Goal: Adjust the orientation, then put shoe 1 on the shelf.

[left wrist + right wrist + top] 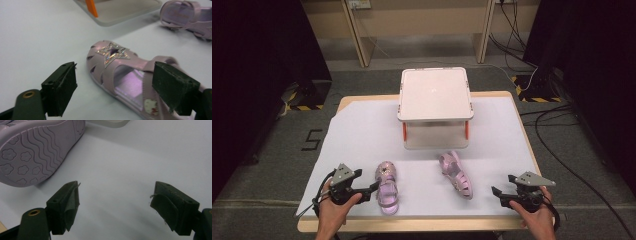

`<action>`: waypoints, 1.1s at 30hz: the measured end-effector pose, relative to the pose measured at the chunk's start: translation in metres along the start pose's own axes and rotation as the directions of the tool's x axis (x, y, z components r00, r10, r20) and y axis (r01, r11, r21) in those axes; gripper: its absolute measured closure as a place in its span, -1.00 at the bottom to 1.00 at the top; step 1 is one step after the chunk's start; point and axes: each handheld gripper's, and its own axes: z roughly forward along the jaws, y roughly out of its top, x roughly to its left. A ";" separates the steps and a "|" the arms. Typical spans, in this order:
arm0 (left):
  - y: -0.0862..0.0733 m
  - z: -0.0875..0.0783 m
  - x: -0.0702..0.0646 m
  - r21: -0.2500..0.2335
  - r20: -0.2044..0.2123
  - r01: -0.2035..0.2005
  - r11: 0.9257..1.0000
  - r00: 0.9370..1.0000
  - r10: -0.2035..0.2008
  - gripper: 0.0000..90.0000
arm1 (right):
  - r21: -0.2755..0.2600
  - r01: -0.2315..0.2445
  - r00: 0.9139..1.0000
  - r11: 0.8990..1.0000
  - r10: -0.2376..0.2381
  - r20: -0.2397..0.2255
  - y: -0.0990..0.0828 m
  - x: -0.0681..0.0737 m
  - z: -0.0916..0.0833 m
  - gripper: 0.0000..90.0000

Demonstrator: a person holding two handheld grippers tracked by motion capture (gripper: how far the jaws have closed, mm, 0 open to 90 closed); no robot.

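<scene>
Two small pink sandals lie on the white table cover. The left sandal [387, 188] stands upright, with a glittery star on its toe [113, 53]. My left gripper [371, 190] is open just left of it, its jaws spread on either side of the sandal's front [117, 80]. The right sandal [455, 175] lies tipped on its side, so its wavy, flower-patterned sole [37, 147] faces my right gripper. That right gripper [497, 195] is open a short way to the sandal's right, with bare table cover between its jaws [115, 205].
A white two-level stand [435, 95] with orange posts [90, 7] sits at the back middle of the table. The table's front edge [422, 225] runs just before both hands. Cables lie on the floor at the right.
</scene>
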 end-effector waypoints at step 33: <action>-0.012 0.019 -0.026 0.064 -0.018 -0.183 0.981 0.983 0.185 0.12 | 0.003 0.015 1.000 1.000 -0.015 -0.002 0.003 0.005 0.001 -0.50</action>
